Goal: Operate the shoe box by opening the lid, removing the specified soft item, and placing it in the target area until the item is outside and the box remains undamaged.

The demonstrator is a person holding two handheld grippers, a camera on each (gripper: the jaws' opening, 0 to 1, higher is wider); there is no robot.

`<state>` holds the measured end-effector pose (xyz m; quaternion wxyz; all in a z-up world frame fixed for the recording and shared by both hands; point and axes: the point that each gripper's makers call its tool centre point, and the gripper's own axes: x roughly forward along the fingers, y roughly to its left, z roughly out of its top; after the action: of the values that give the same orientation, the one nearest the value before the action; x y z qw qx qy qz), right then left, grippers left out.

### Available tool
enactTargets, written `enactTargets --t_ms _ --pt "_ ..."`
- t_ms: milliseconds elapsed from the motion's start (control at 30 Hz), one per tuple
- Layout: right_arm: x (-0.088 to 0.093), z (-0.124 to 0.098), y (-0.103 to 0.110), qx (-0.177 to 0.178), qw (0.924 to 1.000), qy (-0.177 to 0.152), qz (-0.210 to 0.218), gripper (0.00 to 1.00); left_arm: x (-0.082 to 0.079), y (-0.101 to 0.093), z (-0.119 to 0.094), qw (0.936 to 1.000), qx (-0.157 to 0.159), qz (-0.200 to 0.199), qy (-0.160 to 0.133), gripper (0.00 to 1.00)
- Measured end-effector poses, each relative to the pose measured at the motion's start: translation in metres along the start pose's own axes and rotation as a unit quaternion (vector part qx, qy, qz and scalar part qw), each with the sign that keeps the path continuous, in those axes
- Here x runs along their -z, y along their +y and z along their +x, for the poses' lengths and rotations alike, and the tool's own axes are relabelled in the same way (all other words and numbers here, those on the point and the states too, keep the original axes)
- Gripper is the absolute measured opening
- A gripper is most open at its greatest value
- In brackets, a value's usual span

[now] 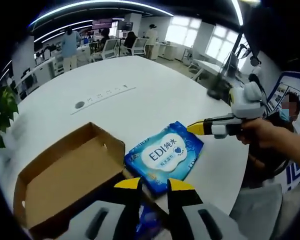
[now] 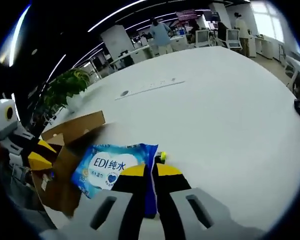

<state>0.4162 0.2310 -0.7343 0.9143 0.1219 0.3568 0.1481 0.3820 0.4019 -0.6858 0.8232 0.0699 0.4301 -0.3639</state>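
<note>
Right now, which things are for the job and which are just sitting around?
For the job: the open cardboard box, the blue wipes pack, the left gripper, the right gripper.

Just around: the white table, the potted plant, the office chairs, people far behind.

Bright ceiling strip lights, perhaps slight edge blur.

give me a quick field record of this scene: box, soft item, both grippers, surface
box: brown cardboard shoe box, open, inside looks empty
soft item: blue wet wipes pack, outside the box, lying on the table beside it
right gripper: jaws closed on the pack's edge
left gripper: jaws close together at the box's near corner, grip unclear
surface: white table
</note>
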Motion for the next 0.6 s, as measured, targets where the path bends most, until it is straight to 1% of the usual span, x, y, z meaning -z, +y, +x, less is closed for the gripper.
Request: enactTargets --t_ms 100,233,333,500,600 --pt "-0.004 -0.008 0.004 -0.008 0.9998 -0.001 -0.02 0.06 0.004 0.005 -0.007 0.9999 -0.003 0.01 -0.002 0.21" --pt "-0.01 -0.015 0.013 -0.02 0.9986 -0.002 -0.049 0.08 0.009 0.01 -0.016 0.9998 -0.004 0.017 -0.003 0.26" --pt "-0.015 -0.023 0.024 -0.033 0.9964 0.0 -0.079 0.12 0.015 0.013 -0.022 0.9996 -0.003 0.028 0.002 0.29" --pt "-0.021 -0.032 0.044 -0.059 0.9924 0.0 -0.108 0.16 0.022 0.02 -0.031 0.9995 0.001 0.032 -0.001 0.3" --pt "-0.024 -0.036 0.059 -0.078 0.988 0.002 -0.133 0.19 0.029 0.021 -0.034 0.9992 0.006 0.04 0.006 0.32"
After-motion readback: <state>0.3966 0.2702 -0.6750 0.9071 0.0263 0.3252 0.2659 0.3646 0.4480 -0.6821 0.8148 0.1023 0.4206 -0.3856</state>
